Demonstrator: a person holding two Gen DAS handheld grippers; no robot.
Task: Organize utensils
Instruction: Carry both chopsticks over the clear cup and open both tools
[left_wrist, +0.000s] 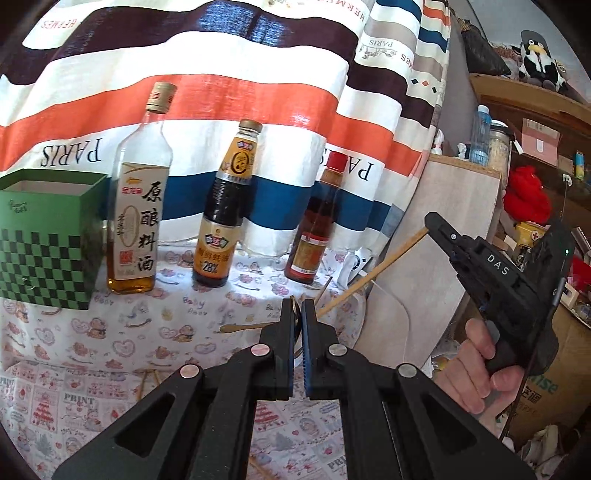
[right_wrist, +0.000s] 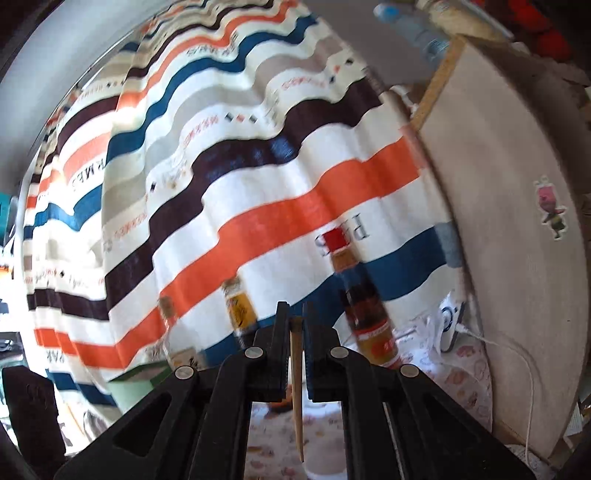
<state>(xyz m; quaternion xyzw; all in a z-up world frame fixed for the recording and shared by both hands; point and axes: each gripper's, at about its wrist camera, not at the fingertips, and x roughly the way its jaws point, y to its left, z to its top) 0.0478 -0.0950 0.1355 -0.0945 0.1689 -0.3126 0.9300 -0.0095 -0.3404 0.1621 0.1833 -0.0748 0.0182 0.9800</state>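
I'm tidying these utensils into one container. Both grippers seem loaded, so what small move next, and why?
Probably carry the right gripper toward the green checkered box at the table's left. Its fingers pinch a wooden chopstick and the box stands open-topped. The left gripper, shut on a thin metal utensil, could follow.

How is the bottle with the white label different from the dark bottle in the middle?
The white-label bottle is taller than the dark middle bottle. The white-label bottle is clear glass with only a little golden liquid at the bottom; the dark middle bottle looks nearly black. The white-label bottle has a tan cap and black characters; the dark middle bottle has a dark cap and an orange label. Both stand upright on the printed cloth, caps on.
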